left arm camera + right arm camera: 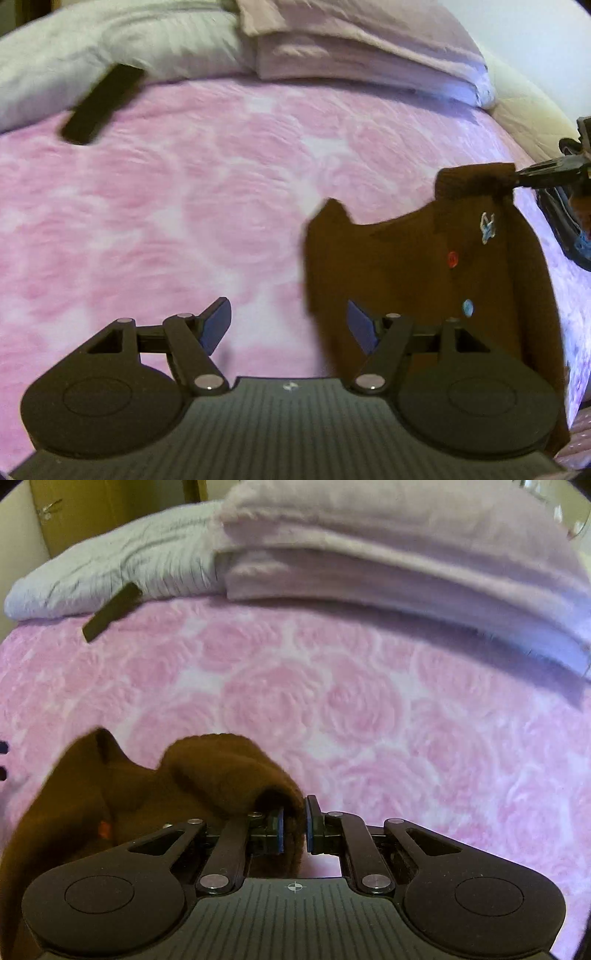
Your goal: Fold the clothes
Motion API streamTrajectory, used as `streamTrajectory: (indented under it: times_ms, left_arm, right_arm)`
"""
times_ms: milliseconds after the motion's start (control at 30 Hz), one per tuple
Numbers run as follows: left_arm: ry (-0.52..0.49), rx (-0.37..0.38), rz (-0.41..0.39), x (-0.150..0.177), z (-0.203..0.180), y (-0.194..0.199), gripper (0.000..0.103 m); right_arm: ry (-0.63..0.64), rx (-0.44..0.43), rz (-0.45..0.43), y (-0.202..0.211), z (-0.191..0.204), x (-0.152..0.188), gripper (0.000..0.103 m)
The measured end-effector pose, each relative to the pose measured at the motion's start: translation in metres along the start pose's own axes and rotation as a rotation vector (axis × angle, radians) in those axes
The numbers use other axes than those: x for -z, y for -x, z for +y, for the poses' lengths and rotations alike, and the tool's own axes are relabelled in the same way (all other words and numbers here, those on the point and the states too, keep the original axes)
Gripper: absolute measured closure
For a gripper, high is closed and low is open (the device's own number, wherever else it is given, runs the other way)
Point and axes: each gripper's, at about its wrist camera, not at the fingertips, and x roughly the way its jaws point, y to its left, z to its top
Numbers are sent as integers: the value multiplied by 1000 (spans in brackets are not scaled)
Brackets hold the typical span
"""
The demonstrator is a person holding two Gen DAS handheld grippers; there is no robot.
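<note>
Brown garment (424, 266) hangs from right gripper (294, 827), jaws clamped on its edge; free corner probably nearest left gripper (288, 325), jaws apart, garment just right.

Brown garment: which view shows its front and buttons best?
Left wrist. The brown garment hangs spread there, held up by the right gripper, showing coloured buttons. Right wrist shows only a bunched edge clamped in the jaws; buttons mostly hidden. Left gripper is open, empty.
</note>
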Motion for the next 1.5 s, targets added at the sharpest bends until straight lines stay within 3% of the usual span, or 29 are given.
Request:
streamTrajectory:
  times_ms: [100,167,200,233,267,400,467,533,567,633,667,700,767,933,967,1067,1167,1200,1233,1267,1300,1433,1500]
  left_arm:
    - [-17,4,98,-8,-17,-45,41]
    - [-13,1,148,-9,-22,-64,79]
    - [-12,10,146,-14,-25,-62,92]
    - [-25,11,120,-23,-28,-53,95]
    - [-45,2,80,-33,-32,-40,96]
    - [-82,-27,-24,-74,-33,-12,93]
    - [-94,-78,-25,-87,-30,-21,80]
    - [-115,-138,-4,-89,-24,-26,71]
    - [-106,-147,8,-84,-22,-23,66]
    - [-60,-149,23,-63,-20,-8,56]
    - [-37,-149,35,-52,-19,3,55]
    - [-9,-155,57,-34,-21,14,55]
    - [55,-159,105,5,-29,36,55]
    - [202,-84,246,120,-80,75,55]
    - [212,-61,275,141,-93,78,55]
    - [219,10,326,178,-125,70,58]
    - [194,32,354,193,-143,51,65]
    - [166,18,346,194,-147,48,70]
    - [150,16,333,194,-148,50,88]
    - [143,19,317,193,-146,54,97]
    - [138,19,295,191,-142,64,97]
    - [59,37,211,185,-128,136,97]
    - [7,13,198,189,-126,166,97]
  right_arm:
    - [-75,-58,35,-17,-29,15,94]
    - [-108,-77,54,-23,-43,20,94]
    - [-118,-85,51,-20,-48,21,94]
    - [-128,-91,46,-16,-52,21,94]
    - [-141,-85,25,-9,-58,17,103]
    - [-198,-61,-108,16,-86,-15,103]
    - [-215,-62,-159,19,-99,-36,103]
    - [-232,-72,-156,17,-102,-46,103]
    - [-212,-77,-144,19,-94,-42,99]
    - [-158,-90,-115,23,-76,-31,60]
    - [-137,-104,-94,25,-64,-18,17]
    - [-126,-126,-78,29,-51,0,12]
    - [-132,-182,1,35,-28,43,13]
    - [-238,-301,210,64,17,161,13]
    - [-268,-314,245,71,24,183,14]
    - [-355,-324,294,84,44,232,36]
    - [-399,-283,274,84,61,260,39]
    - [-411,-259,255,82,65,264,42]
    - [-419,-224,247,81,67,264,48]
    - [-425,-186,242,81,68,262,77]
    - [-425,-178,246,84,66,259,102]
    - [-305,-112,228,131,59,234,102]
    - [-266,-13,216,165,56,226,103]
